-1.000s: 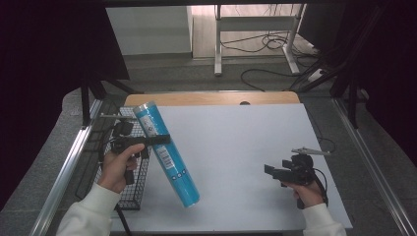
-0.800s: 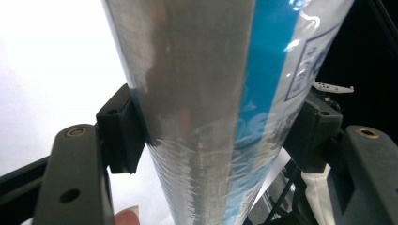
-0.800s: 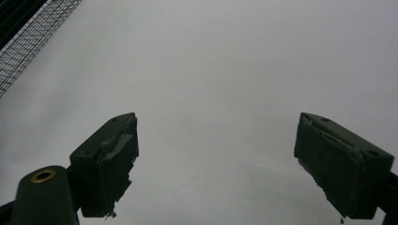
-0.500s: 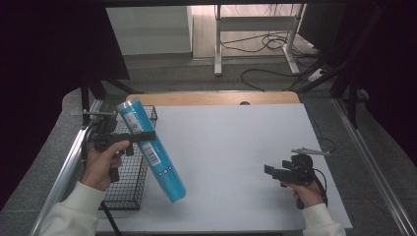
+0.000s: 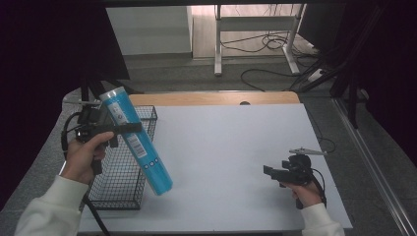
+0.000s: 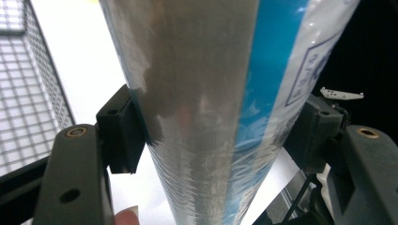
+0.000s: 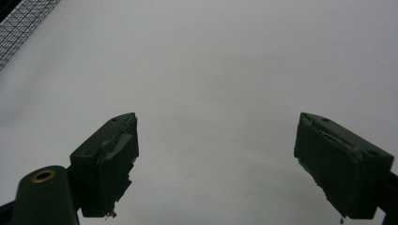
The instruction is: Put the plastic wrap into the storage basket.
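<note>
Your left gripper (image 5: 129, 129) clamps the long blue tube (image 5: 136, 140) high; its slick foil may slip. Your right gripper (image 7: 216, 164) stands apart, empty.

L gripper (image 5: 129, 129): raised, jaws clamped | R gripper (image 5: 270, 171): low, level, jaws apart, empty

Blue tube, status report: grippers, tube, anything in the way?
Left gripper shut on blue tube, tilted over wire basket. Right gripper open, empty, above white table. Nothing in the way.
</note>
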`<state>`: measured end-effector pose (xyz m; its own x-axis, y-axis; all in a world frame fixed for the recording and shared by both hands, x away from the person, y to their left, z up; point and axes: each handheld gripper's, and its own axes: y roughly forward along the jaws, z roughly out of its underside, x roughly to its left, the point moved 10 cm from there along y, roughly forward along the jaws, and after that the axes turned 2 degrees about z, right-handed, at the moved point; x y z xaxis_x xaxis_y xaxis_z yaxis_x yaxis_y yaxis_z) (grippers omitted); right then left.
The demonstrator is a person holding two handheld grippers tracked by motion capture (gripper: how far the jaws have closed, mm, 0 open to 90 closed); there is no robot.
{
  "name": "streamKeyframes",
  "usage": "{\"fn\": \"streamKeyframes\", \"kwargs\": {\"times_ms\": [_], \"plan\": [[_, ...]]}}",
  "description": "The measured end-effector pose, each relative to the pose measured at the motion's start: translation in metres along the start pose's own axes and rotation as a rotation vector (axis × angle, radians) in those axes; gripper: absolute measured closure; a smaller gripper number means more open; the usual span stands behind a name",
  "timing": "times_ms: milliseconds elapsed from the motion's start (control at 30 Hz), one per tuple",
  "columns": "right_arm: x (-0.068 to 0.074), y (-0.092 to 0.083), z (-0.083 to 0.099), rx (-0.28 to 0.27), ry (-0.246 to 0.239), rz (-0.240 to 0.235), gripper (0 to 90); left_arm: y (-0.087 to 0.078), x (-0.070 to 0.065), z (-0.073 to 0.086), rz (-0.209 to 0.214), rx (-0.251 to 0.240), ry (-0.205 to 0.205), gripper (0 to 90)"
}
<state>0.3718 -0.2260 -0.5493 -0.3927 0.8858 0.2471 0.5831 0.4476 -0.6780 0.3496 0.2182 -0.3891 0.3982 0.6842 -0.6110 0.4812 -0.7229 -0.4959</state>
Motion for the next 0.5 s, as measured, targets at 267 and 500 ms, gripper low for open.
{"fn": "streamKeyframes", "kwargs": {"times_ms": [267, 500], "plan": [[-0.001, 0.001, 0.000, 0.001, 0.000, 0.006, 14.4, -0.026, 0.013, -0.013, -0.035, -0.025, -0.002, 31.9], [0.000, 0.003, 0.001, 0.005, 0.004, 0.007, 14.4, -0.049, 0.030, -0.016, -0.079, -0.040, -0.015, 31.9]]}}
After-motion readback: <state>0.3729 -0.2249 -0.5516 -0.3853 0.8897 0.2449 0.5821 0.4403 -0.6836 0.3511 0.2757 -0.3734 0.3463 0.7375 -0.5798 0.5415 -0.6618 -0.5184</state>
